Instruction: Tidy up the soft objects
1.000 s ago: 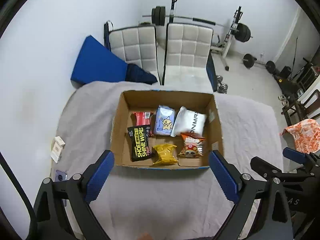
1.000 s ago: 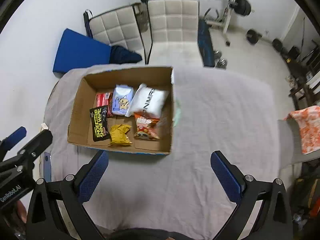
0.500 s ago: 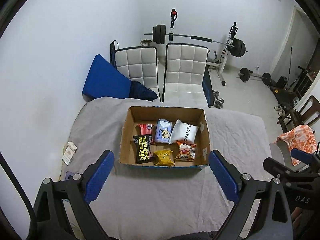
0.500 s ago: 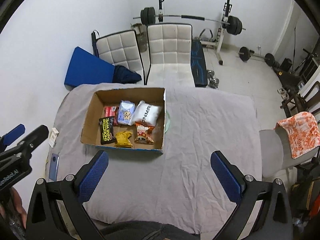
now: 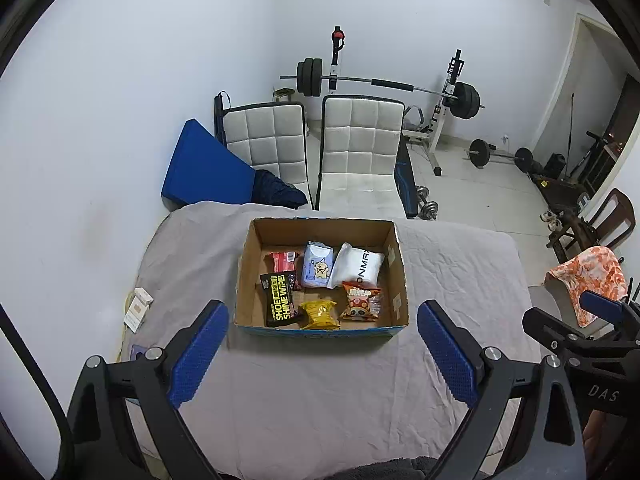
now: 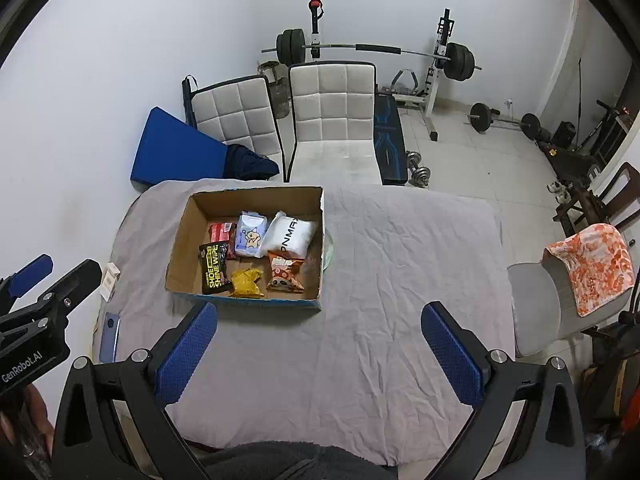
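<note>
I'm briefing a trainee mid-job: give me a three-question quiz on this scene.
1. True or false: the left gripper holds a packet.
2. Which packet lies at the near left of the cardboard box: A) shoe shine wipes pack, B) white pouch, C) yellow packet?
3. Fill in: the right gripper hovers over the grey ____.

Key: 1 false; 2 A; 3 tablecloth.

6 packets point(image 5: 320, 278), 1 box point(image 5: 244, 280)
</note>
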The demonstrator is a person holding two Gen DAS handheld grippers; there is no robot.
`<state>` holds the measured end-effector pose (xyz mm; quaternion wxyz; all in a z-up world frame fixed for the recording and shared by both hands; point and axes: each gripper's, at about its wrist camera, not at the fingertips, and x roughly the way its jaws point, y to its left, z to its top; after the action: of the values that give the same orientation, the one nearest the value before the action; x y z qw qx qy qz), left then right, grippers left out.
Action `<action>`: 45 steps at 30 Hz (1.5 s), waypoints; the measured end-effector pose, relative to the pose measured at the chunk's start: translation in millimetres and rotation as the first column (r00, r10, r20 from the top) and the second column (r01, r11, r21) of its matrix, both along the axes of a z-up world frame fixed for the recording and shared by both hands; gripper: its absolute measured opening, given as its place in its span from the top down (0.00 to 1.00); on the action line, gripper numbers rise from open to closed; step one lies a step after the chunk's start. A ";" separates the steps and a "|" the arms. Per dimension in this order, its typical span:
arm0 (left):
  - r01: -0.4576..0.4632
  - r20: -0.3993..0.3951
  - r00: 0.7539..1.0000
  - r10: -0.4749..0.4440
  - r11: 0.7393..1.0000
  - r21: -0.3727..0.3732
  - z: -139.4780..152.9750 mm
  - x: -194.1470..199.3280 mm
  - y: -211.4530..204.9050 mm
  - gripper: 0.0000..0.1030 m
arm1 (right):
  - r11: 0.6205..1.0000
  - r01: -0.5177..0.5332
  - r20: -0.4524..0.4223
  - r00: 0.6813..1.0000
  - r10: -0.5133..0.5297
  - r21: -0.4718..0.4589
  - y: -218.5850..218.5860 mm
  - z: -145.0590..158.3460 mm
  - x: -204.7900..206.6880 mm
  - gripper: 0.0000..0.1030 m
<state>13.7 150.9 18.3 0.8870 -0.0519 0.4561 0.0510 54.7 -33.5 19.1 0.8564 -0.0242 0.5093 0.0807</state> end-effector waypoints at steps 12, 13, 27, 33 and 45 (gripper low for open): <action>-0.006 0.005 1.000 0.006 1.000 -0.007 4.6 -6.6 -0.9 0.06 | 1.000 0.007 0.015 1.000 -0.007 0.006 -4.8 4.7 -6.4 0.00; -0.005 0.005 1.000 0.005 1.000 -0.008 4.5 -6.5 -0.6 0.06 | 1.000 0.008 0.016 1.000 -0.008 0.005 -4.7 4.2 -6.3 0.00; -0.020 0.007 1.000 0.020 1.000 -0.011 3.7 -16.0 0.4 0.06 | 1.000 0.007 0.023 1.000 -0.007 -0.003 -7.4 11.9 -12.6 0.00; -0.019 0.015 1.000 0.020 1.000 -0.015 4.4 -22.0 -0.8 0.06 | 1.000 0.012 0.027 1.000 -0.011 -0.003 -9.1 14.3 -15.8 0.00; -0.031 0.047 0.998 0.030 0.999 0.016 9.6 -32.7 -9.6 0.06 | 1.000 0.012 0.042 0.999 -0.012 -0.009 -11.4 18.0 -19.8 0.00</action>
<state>-19.0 141.3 27.9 0.8969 -0.0527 0.4339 0.0671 34.9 -44.9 37.1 0.8672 -0.0269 0.4919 0.0728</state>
